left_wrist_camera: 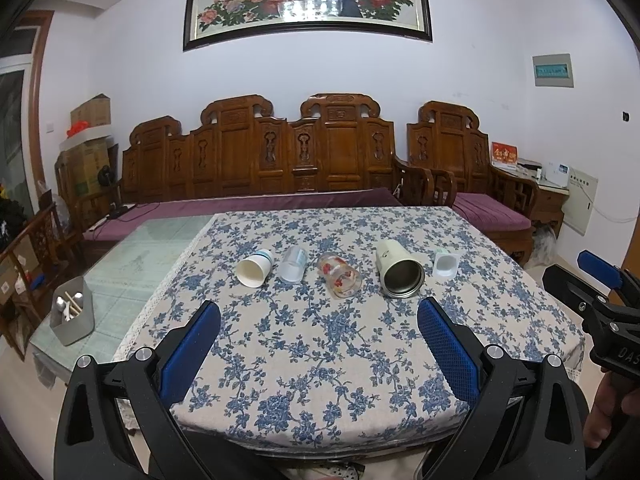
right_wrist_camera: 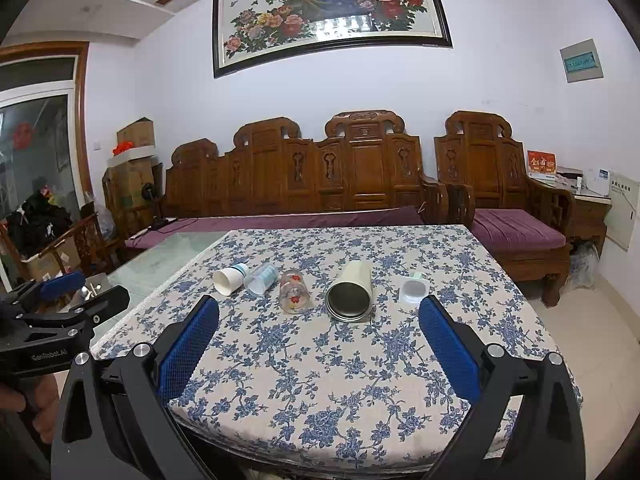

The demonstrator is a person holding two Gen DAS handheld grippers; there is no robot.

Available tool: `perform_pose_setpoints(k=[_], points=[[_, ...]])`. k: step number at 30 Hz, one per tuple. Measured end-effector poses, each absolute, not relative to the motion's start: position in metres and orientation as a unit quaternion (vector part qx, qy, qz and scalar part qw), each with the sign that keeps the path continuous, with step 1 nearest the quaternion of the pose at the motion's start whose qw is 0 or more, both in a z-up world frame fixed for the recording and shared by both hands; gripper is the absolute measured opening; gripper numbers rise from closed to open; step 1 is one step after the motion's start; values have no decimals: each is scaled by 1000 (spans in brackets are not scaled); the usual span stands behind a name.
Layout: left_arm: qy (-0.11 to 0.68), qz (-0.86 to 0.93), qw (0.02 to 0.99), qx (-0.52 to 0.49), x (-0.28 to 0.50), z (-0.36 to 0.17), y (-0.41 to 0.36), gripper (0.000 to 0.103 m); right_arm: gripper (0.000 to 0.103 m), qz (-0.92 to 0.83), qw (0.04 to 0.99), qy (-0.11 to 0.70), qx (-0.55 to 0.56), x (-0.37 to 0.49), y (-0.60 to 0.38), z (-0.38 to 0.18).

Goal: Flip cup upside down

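Several cups lie on their sides in a row on the floral tablecloth [left_wrist_camera: 320,340], mouths toward me: a white paper cup [left_wrist_camera: 254,268] [right_wrist_camera: 229,279], a clear plastic cup [left_wrist_camera: 293,264] [right_wrist_camera: 262,278], a glass with red flowers [left_wrist_camera: 339,275] [right_wrist_camera: 295,291], a cream metal-lined mug [left_wrist_camera: 398,269] [right_wrist_camera: 350,292] and a small white plastic cup [left_wrist_camera: 445,265] [right_wrist_camera: 415,288]. My left gripper [left_wrist_camera: 318,320] is open and empty, above the table's near edge, short of the cups. My right gripper [right_wrist_camera: 319,316] is open and empty, likewise short of the cups.
A grey holder with utensils [left_wrist_camera: 72,316] stands on the bare glass tabletop [left_wrist_camera: 152,248] at the left. A carved wooden sofa [left_wrist_camera: 260,160] with purple cushions and an armchair [left_wrist_camera: 480,176] stand behind the table. Cardboard boxes [left_wrist_camera: 86,152] are stacked at the far left.
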State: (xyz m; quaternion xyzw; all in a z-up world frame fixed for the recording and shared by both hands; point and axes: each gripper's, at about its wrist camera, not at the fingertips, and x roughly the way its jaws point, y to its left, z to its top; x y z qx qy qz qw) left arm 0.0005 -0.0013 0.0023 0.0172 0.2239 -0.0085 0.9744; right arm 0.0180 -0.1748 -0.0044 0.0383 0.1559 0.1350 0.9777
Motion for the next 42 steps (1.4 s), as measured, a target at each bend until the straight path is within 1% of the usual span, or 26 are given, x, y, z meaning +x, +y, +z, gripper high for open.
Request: perform_pose_setpoints(k=[42], points=[[216,-9,976,16,-5,5,0,95,101,135,978,155,40,17,-176,-2]])
